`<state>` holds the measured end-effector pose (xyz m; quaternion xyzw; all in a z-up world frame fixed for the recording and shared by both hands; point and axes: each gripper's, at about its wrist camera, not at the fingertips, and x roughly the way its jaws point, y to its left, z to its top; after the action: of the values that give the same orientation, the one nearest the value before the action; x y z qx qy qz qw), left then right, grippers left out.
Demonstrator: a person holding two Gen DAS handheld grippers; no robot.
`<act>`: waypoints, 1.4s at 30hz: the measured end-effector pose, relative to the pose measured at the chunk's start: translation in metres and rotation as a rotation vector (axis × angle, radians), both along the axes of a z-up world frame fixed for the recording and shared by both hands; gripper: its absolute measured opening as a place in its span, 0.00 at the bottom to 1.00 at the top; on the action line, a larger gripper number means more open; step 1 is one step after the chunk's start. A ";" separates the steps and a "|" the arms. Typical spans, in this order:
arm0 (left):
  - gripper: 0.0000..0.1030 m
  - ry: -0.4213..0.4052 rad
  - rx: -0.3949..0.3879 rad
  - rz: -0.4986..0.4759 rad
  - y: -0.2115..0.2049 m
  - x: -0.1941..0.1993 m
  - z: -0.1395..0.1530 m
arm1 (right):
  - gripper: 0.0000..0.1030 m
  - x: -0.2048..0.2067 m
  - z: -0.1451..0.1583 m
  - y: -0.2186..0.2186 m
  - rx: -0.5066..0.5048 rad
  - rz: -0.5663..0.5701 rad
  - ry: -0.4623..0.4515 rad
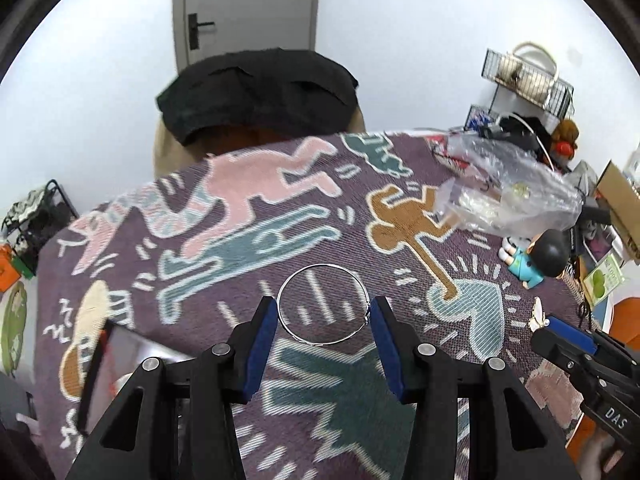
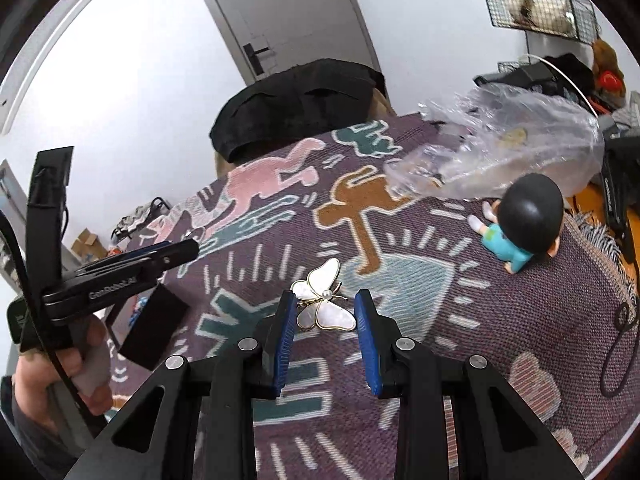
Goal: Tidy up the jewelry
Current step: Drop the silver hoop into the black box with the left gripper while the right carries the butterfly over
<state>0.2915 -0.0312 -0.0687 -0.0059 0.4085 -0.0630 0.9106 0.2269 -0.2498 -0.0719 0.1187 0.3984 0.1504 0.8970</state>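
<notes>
Left gripper (image 1: 324, 312): clamped across a thin silver bangle (image 1: 322, 305), held above the patterned cloth (image 1: 248, 240).
Right gripper (image 2: 326, 312): grasping a pearly butterfly brooch (image 2: 324, 300) between its blue pads, above the cloth's middle.
Clear plastic bag (image 2: 500, 148): far right corner, beside a figurine (image 2: 520, 220).

The patterned cloth (image 1: 248, 240) lies bare across its middle and far left, open to a pass. A crumpled plastic bag (image 1: 508, 188) and a toy figure (image 2: 520, 224) crowd the far right; a dark open box (image 1: 120, 364) blocks the near left edge.
</notes>
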 end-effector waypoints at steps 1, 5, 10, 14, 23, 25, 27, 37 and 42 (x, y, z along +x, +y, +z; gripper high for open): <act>0.48 -0.007 -0.003 0.006 0.006 -0.005 0.004 | 0.30 -0.002 0.002 0.003 -0.001 0.006 -0.004; 0.48 -0.031 -0.004 0.034 0.029 -0.022 0.015 | 0.30 -0.006 0.009 0.016 -0.011 0.031 -0.017; 0.48 -0.048 -0.012 0.067 0.056 -0.039 0.024 | 0.30 -0.009 0.014 0.037 -0.019 0.068 -0.026; 0.48 -0.060 -0.023 0.094 0.075 -0.052 0.026 | 0.30 -0.011 0.018 0.054 -0.023 0.103 -0.037; 0.32 -0.035 -0.073 0.149 0.111 -0.066 0.012 | 0.30 -0.013 0.029 0.086 -0.047 0.156 -0.056; 0.32 -0.034 -0.077 0.157 0.117 -0.067 0.008 | 0.30 -0.014 0.031 0.093 -0.053 0.167 -0.059; 0.32 -0.028 -0.083 0.164 0.122 -0.067 0.004 | 0.30 -0.014 0.030 0.101 -0.062 0.179 -0.060; 0.57 -0.013 -0.164 0.195 0.152 -0.082 -0.003 | 0.30 -0.010 0.030 0.146 -0.067 0.262 -0.058; 0.77 -0.048 -0.198 0.229 0.172 -0.097 -0.001 | 0.30 -0.007 0.032 0.171 -0.065 0.303 -0.056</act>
<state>0.1943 0.1404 -0.0700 -0.1405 0.3748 0.0011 0.9164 0.2199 -0.0787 -0.0397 0.0240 0.3913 0.2742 0.8781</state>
